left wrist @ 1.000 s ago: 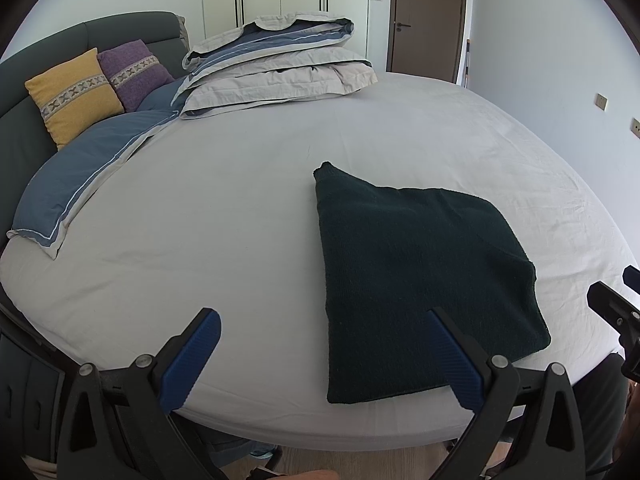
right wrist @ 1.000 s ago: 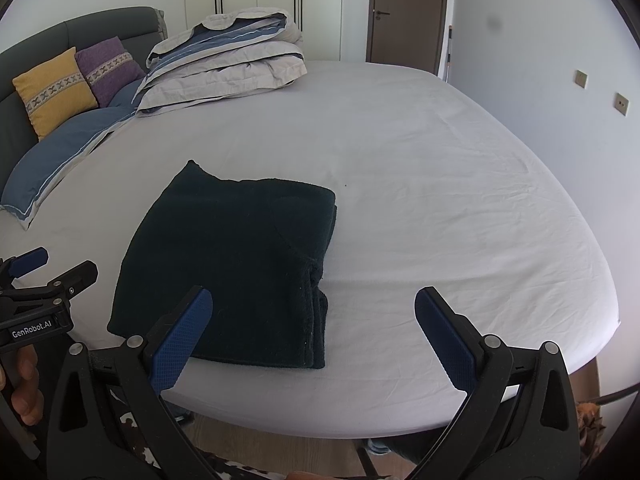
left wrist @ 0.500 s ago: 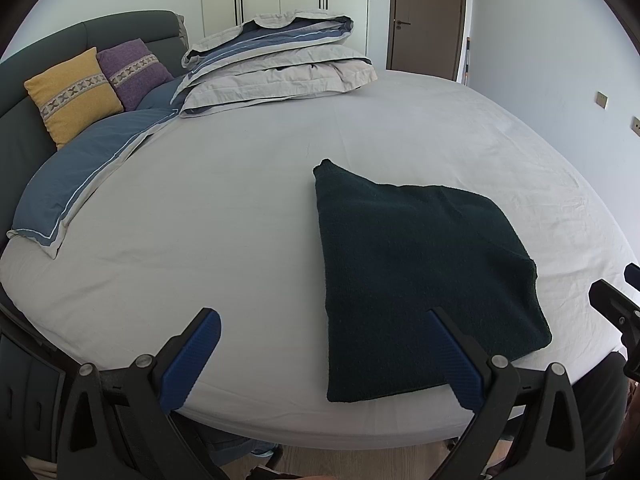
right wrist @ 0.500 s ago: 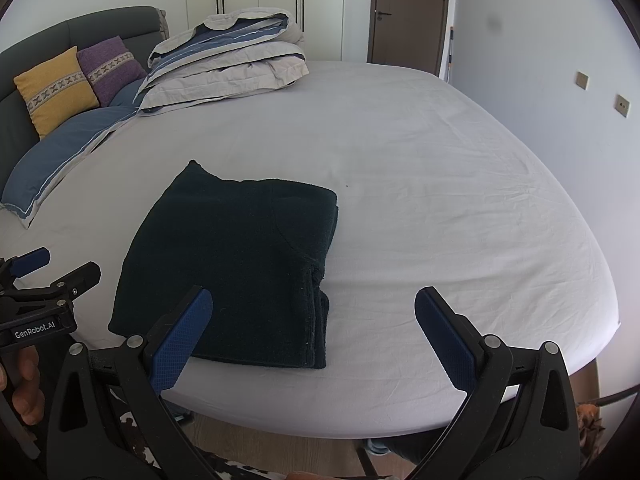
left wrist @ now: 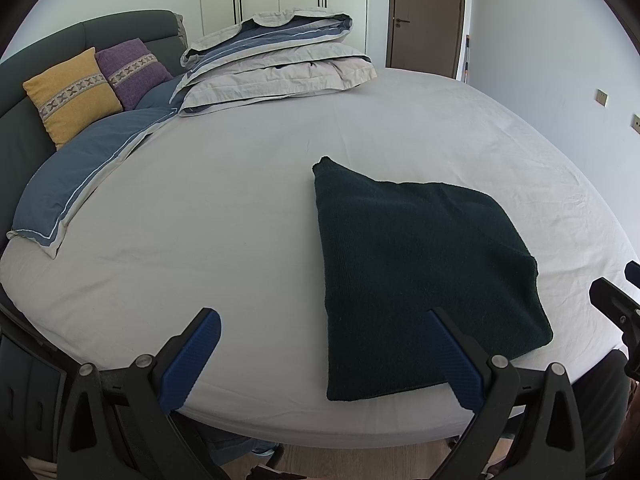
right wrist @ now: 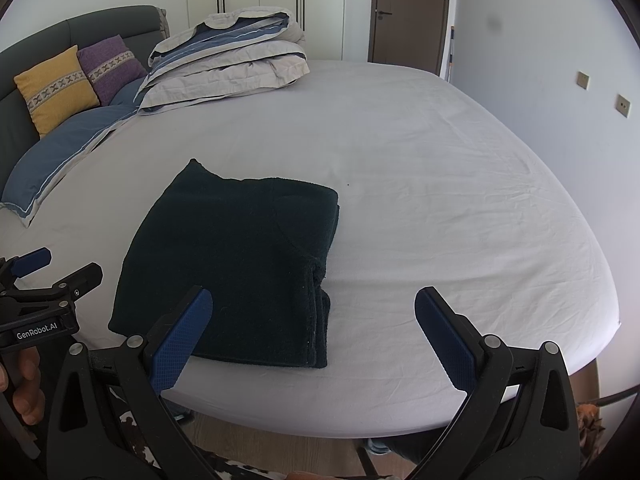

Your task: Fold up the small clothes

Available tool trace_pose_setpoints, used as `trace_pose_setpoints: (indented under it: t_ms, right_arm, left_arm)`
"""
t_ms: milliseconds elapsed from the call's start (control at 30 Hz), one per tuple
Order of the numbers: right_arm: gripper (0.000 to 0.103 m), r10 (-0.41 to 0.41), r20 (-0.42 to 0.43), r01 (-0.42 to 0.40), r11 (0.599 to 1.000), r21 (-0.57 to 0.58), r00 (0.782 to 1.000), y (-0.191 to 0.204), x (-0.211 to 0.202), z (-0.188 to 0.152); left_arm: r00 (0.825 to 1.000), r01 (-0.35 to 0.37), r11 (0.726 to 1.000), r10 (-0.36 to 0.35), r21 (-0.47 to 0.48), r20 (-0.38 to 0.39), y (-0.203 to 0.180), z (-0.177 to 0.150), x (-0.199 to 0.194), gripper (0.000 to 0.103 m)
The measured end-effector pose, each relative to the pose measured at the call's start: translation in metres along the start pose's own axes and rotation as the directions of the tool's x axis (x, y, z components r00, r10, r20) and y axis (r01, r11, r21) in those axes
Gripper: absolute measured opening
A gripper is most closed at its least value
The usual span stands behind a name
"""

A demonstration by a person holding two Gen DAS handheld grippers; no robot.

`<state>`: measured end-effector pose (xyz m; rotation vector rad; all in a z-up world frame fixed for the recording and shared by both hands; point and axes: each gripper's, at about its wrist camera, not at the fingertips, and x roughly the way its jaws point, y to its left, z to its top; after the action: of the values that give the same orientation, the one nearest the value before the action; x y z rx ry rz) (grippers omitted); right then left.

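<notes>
A dark green folded garment (left wrist: 416, 268) lies flat on the white bed sheet (left wrist: 224, 216) near the front edge; it also shows in the right wrist view (right wrist: 240, 264), with its stacked folded layers on the right side. My left gripper (left wrist: 324, 356) is open and empty, held off the bed's front edge, to the left of the garment. My right gripper (right wrist: 316, 336) is open and empty, also off the front edge, just right of the garment. Each gripper shows at the edge of the other's view.
A folded grey and blue duvet (left wrist: 276, 68) sits at the back of the bed. A blue pillow (left wrist: 76, 176), a yellow cushion (left wrist: 68, 92) and a purple cushion (left wrist: 132, 68) lie at the left by the dark headboard. A door (left wrist: 428, 16) stands behind.
</notes>
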<state>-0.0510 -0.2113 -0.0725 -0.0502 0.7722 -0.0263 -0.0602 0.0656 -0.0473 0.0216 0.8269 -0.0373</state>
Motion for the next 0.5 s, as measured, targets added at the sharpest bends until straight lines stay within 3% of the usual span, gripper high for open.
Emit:
trace_pose_setpoints:
  t_ms: [500]
  right_arm:
    - [0.103, 0.0, -0.001, 0.0, 1.0, -0.001, 1.0, -0.0001, 0.0004, 0.0001]
  left_arm:
    - [1.0, 0.006, 1.0, -0.006, 0.001, -0.009, 0.0023, 0.0003, 0.0027, 0.103]
